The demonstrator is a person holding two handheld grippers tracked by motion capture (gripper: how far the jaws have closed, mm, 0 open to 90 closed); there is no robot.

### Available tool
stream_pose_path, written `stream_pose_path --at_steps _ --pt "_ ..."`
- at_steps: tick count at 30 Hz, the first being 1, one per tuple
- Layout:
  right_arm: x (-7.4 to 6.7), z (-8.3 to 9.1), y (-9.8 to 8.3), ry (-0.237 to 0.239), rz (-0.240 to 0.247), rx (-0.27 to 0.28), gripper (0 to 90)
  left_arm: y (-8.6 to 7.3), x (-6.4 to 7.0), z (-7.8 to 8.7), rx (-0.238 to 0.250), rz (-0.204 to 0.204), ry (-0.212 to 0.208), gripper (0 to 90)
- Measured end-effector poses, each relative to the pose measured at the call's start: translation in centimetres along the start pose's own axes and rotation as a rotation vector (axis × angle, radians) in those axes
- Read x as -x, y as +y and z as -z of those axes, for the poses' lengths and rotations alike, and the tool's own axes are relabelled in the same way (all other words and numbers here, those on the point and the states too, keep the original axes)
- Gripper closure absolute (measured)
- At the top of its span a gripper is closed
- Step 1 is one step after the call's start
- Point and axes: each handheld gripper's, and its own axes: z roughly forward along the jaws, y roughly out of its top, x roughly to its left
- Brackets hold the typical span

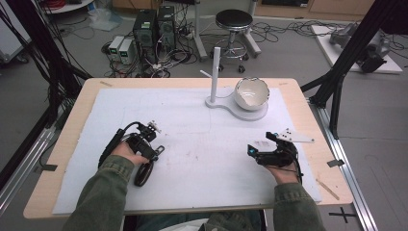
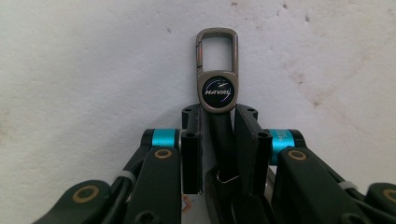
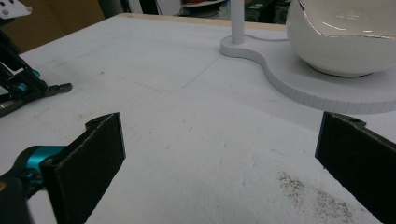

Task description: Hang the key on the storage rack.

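High view looked down on a wooden table [image 1: 308,103] with a white mat [image 1: 202,159] on top, and a grey floor with cables, computers and a stool [image 1: 234,21] behind. A white stand [image 1: 216,77] and a shell-shaped bowl [image 1: 251,93] sat at the far side. Both hands rested low on the mat. The left gripper [image 2: 218,140] was clamped on a keychain [image 2: 217,79] (its strap sat between the pads), with the metal clip lying on the mat. The right gripper [image 3: 219,158] had its jaws spread wide with nothing between them, well apart from the keychain.
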Motion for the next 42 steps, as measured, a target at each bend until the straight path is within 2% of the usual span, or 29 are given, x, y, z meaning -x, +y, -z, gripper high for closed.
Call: stream_pose_path --at_steps 3,13,16,18,21,24,26,30,42 --pt "0.0 0.0 0.0 0.0 0.002 -0.001 0.6 0.1 0.2 -0.1 -0.005 -0.032 0.05 84.2" --pt "0.0 0.0 0.0 0.001 -0.002 -0.001 0.6 0.0 0.0 0.4 0.022 -0.027 0.005 84.1" --pt "0.0 0.0 0.0 0.002 -0.002 0.001 0.6 0.0 0.0 0.6 0.027 -0.025 0.001 84.0" --pt "0.0 0.0 0.0 0.003 -0.002 0.0 0.6 0.1 0.1 0.9 0.026 -0.036 0.019 84.0" --pt "0.0 0.0 0.0 0.003 -0.004 0.001 0.6 0.6 0.4 1.8 0.032 -0.058 0.035 84.0" --pt "0.0 0.1 0.0 0.002 -0.009 0.001 0.6 1.3 0.7 3.0 0.049 -0.072 0.022 84.0" --pt "0.1 0.1 0.0 0.002 -0.007 0.004 0.6 2.0 0.9 3.9 0.042 -0.106 0.021 84.0" --pt "0.1 0.1 0.0 0.003 -0.007 0.004 0.6 2.9 1.1 5.0 0.041 -0.131 0.014 84.0" --pt "0.1 0.0 0.0 0.004 -0.005 0.006 0.6 4.7 0.3 8.4 0.082 -0.15 0.03 83.9"
